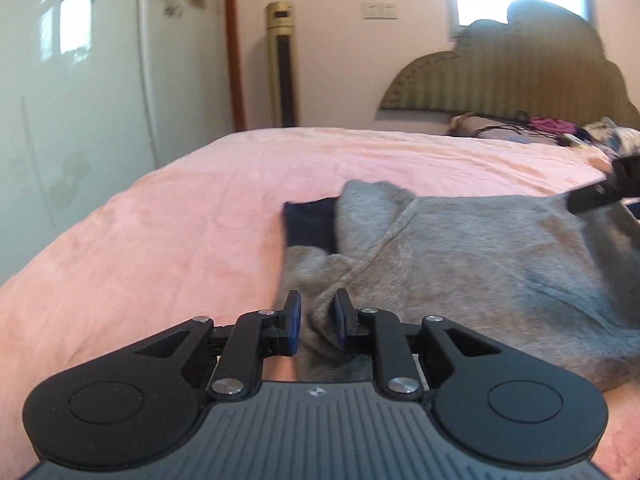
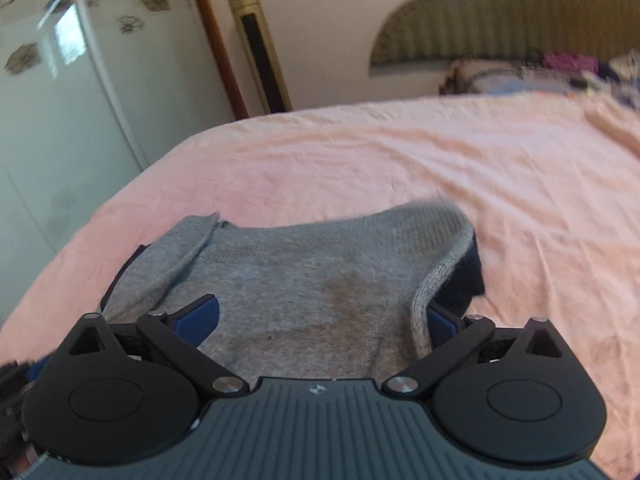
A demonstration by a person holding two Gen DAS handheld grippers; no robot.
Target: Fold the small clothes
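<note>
A small grey knit garment (image 1: pixel 460 248) with dark navy trim (image 1: pixel 310 222) lies on the pink bed cover (image 1: pixel 160 232). My left gripper (image 1: pixel 318 326) is shut on a bunched edge of the grey garment, cloth pinched between its blue pads. In the right wrist view the garment (image 2: pixel 304 280) lies between the wide-apart fingers of my right gripper (image 2: pixel 320 320), which is open; grey cloth drapes over its right finger. The right gripper also shows at the far right edge of the left wrist view (image 1: pixel 600 194).
The pink bed cover (image 2: pixel 480 168) spreads wide to the far side and right. A padded headboard (image 1: pixel 512 76) and a pile of clothes (image 1: pixel 560 128) are at the back right. A gold tower fan (image 1: pixel 282 64) and a white wardrobe (image 1: pixel 72 100) stand left.
</note>
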